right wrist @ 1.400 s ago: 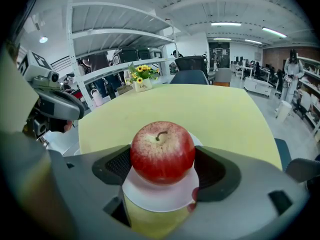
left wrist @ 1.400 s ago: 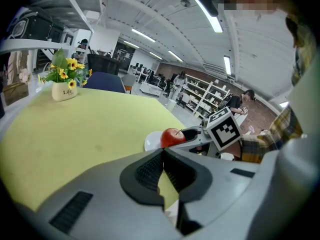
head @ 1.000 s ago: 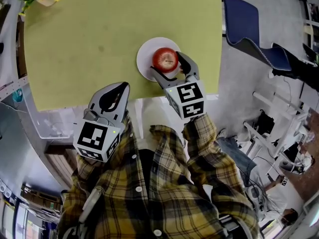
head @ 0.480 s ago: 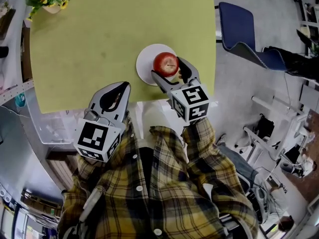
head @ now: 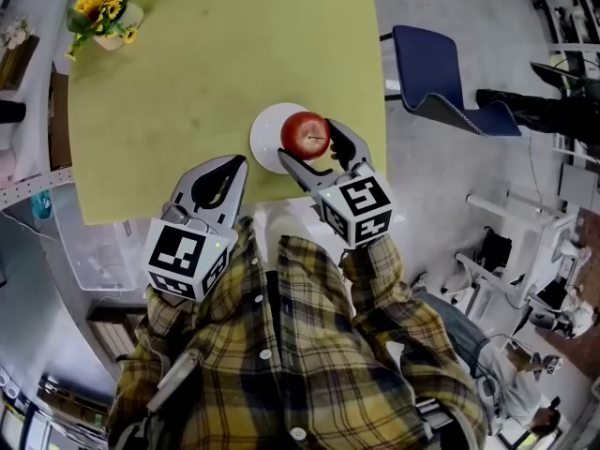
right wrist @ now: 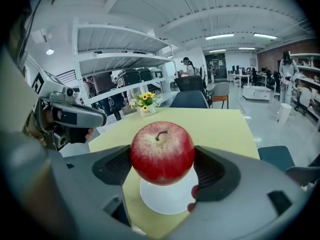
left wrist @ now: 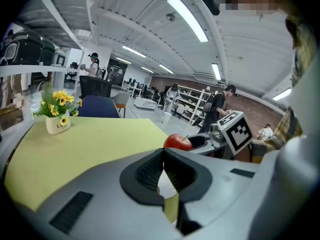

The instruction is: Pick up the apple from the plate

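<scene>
A red apple [head: 306, 135] [right wrist: 162, 152] hangs clear above the white plate [head: 266, 135] [right wrist: 168, 196], and my right gripper [head: 314, 148] [right wrist: 162, 164] is shut on it, one jaw on each side. The plate lies near the front edge of the yellow-green table [head: 206, 73]. My left gripper [head: 214, 184] [left wrist: 161, 171] stays at the table's front edge, left of the plate, shut with nothing between its jaws. From the left gripper view the apple [left wrist: 177, 142] shows to the right, in the other gripper's jaws.
A pot of sunflowers [head: 108, 12] [left wrist: 56, 118] [right wrist: 146, 105] stands at the table's far left corner. A blue chair [head: 441, 73] sits off the table's right side. Shelving and clutter line the left edge.
The right gripper has lifted the apple off the plate; the apple now hangs above the plate. The left gripper has held its place.
</scene>
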A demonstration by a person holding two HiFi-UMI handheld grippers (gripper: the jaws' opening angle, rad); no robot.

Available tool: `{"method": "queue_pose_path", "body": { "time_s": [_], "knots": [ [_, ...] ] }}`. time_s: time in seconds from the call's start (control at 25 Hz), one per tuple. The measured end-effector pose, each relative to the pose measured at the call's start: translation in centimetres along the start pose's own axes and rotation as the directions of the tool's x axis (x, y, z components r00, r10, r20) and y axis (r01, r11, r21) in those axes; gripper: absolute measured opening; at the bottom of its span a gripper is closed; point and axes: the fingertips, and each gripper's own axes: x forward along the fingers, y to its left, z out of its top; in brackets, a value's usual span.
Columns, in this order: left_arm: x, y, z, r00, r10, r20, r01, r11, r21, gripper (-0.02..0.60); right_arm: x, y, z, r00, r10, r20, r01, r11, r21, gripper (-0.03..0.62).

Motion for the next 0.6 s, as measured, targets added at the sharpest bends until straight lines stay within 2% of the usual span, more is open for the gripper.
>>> {"method": "queue_pose_path", "body": {
  "time_s": [0.6],
  "knots": [
    [-1.0,-4.8,7.3,0.991,-0.038,0.131,0.019,0.989,0.147,0.008,-7.9,2.2,6.4,0.988,0.028,0.155,-0.010,0.993,-0.116,0.376]
  ]
}}
